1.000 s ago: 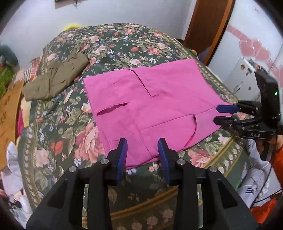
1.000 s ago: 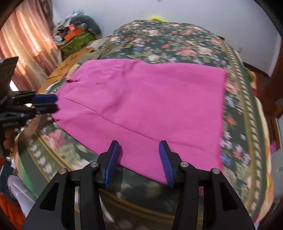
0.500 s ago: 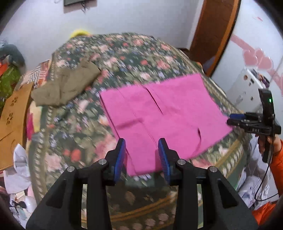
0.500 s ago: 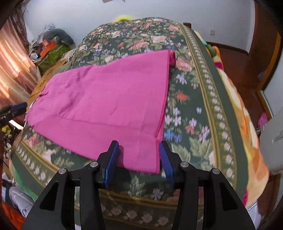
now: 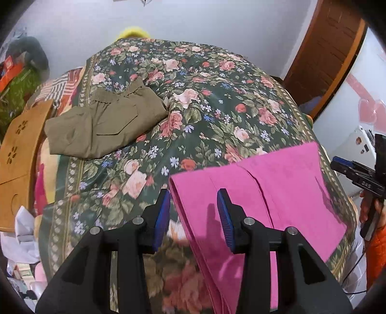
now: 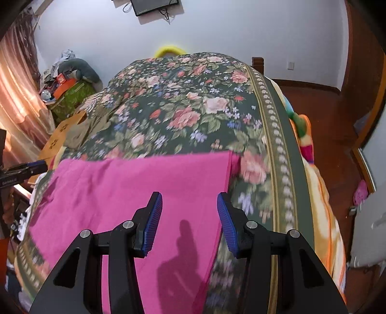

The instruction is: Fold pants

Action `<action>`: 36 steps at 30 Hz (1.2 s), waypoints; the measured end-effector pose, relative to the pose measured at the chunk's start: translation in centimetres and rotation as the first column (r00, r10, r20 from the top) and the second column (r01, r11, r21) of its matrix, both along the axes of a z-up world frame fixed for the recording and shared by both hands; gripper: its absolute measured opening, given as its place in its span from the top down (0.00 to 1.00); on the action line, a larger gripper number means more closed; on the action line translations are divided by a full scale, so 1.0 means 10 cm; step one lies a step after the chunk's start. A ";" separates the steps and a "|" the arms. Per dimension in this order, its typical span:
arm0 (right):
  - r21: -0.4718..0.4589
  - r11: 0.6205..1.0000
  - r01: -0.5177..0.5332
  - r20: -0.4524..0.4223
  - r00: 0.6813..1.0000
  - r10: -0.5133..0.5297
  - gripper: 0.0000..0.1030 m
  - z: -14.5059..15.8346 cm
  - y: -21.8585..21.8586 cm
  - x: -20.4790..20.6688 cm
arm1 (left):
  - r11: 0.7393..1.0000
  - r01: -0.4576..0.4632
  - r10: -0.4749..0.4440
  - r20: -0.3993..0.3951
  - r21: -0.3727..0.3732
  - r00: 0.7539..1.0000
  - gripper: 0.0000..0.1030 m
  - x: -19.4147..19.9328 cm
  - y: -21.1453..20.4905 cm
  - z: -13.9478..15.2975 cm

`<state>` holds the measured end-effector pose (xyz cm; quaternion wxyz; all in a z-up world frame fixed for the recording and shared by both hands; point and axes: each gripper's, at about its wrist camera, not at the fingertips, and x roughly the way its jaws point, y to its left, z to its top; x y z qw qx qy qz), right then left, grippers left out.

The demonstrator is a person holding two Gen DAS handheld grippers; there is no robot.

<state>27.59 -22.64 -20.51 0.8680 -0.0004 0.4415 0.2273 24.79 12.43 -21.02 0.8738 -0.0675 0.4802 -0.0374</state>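
a bed under a dark green floral bedspread point(image 6: 193, 103) fills the middle of both views. behind it rises a plain pale wall point(image 6: 229, 31), with a dark screen point(image 6: 154, 6) mounted at the top centre of the right view. pinkish curtains point(image 6: 17, 101) glow with light at the left edge. reddish wooden floor point(image 6: 325, 116) shows at right, a brown wooden door point(image 5: 325, 48) at the left view's upper right.

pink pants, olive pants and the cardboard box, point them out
pink pants point(image 5: 289, 183), left wrist view, flat middle of the top layer
olive pants point(image 5: 106, 125), left wrist view, centre panel
cardboard box point(image 5: 19, 154), left wrist view, top face
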 end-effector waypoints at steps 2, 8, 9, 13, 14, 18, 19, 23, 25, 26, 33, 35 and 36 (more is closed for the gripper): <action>-0.015 1.000 0.008 -0.004 1.000 -0.008 0.58 -0.06 0.01 0.17 | 1.000 0.005 -0.005 -0.009 -0.004 1.000 0.61 0.07 0.00 -0.06; -0.006 0.998 0.069 -0.066 0.995 -0.069 0.58 -0.34 -0.04 0.63 | 0.999 0.018 -0.020 -0.069 -0.033 0.997 0.61 0.25 -0.04 -0.34; 0.011 0.997 0.074 -0.084 0.994 -0.073 0.58 -0.40 -0.05 0.68 | 0.999 0.018 -0.022 -0.074 -0.049 0.997 0.61 0.25 -0.04 -0.38; 0.073 0.995 0.064 -0.094 0.994 -0.057 0.83 -0.53 -0.06 0.73 | 0.999 0.011 -0.012 -0.043 -0.042 0.999 0.75 0.21 -0.07 -0.40; 0.058 0.996 0.060 -0.086 0.995 -0.055 0.90 -0.55 -0.04 0.72 | 1.000 0.011 -0.012 -0.034 -0.016 0.999 0.83 0.20 -0.09 -0.39; -0.018 0.999 0.042 -0.021 0.999 -0.042 0.94 -0.55 0.03 0.71 | 0.990 -0.020 0.020 0.004 0.141 1.000 0.86 0.16 -0.15 -0.40; -0.040 0.998 0.043 -0.015 0.999 -0.044 0.94 -0.55 0.05 0.71 | 0.977 -0.038 0.037 0.012 0.209 0.999 0.89 0.15 -0.17 -0.43; -0.121 0.991 0.056 -0.022 0.998 -0.059 0.94 -0.59 0.02 0.75 | 0.977 -0.047 0.049 -0.005 0.209 0.999 0.90 0.13 -0.11 -0.47; -0.158 0.986 0.057 -0.022 0.998 -0.061 0.94 -0.52 0.02 0.73 | 0.980 -0.040 0.040 0.006 0.194 0.999 0.90 0.10 -0.08 -0.38; -0.170 0.984 0.056 -0.015 0.998 -0.060 0.93 -0.47 0.02 0.70 | 0.980 -0.041 0.038 0.018 0.195 0.999 0.90 0.09 -0.06 -0.32; -0.087 0.996 -0.017 0.108 0.994 0.027 0.46 0.10 0.21 0.42 | 0.989 0.023 -0.031 0.055 0.148 0.998 0.87 0.14 -0.27 -0.03; -0.061 0.995 -0.075 0.088 0.993 0.080 0.46 0.13 0.39 0.42 | 0.992 0.055 -0.059 0.032 0.115 0.998 0.79 0.21 -0.36 -0.07; -0.054 0.994 -0.096 0.074 0.992 0.100 0.46 0.10 0.48 0.43 | 0.992 0.075 -0.078 0.020 0.104 0.997 0.78 0.25 -0.43 -0.11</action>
